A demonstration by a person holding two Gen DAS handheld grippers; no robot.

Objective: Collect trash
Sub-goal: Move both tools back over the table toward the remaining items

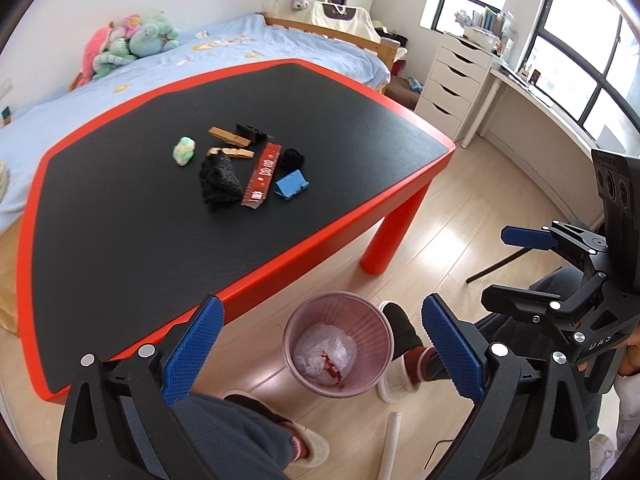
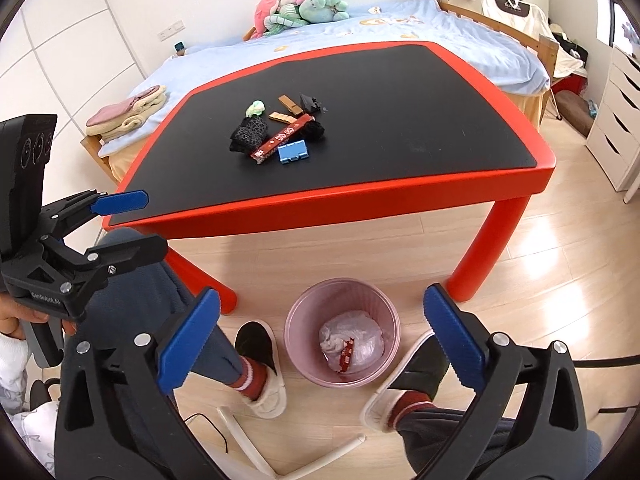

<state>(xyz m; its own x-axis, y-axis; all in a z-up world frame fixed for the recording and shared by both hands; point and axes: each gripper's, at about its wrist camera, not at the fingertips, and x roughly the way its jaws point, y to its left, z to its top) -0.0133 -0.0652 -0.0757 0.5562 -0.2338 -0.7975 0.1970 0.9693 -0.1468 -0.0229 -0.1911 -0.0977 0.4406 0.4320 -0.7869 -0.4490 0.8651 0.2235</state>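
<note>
A pink trash bin (image 1: 372, 322) (image 2: 298, 320) stands on the floor in front of the table, holding crumpled white plastic (image 1: 326, 350) (image 2: 362, 340) and a red wrapper (image 2: 346, 354). On the black tabletop lies a cluster: a long red wrapper (image 1: 262, 176) (image 2: 282, 136), a green-white wad (image 1: 185, 151) (image 2: 256, 108), black mesh cloth (image 1: 218, 182) (image 2: 248, 134), a blue clip (image 1: 292, 185) (image 2: 294, 153), wooden clothespins (image 1: 229, 136) (image 2: 291, 105). My left gripper (image 1: 320, 346) and right gripper (image 2: 322, 336) are both open and empty above the bin. Each also shows in the other's view, the right (image 1: 516, 268) and the left (image 2: 132, 224).
The red-edged table (image 1: 320, 236) (image 2: 340, 196) stands on red legs (image 2: 488, 244). A bed (image 1: 224, 52) with plush toys lies behind it. White drawers (image 1: 456, 84) stand at the right. The person's slippered feet (image 2: 260, 364) flank the bin; a white chair frame (image 2: 248, 440) lies on the floor.
</note>
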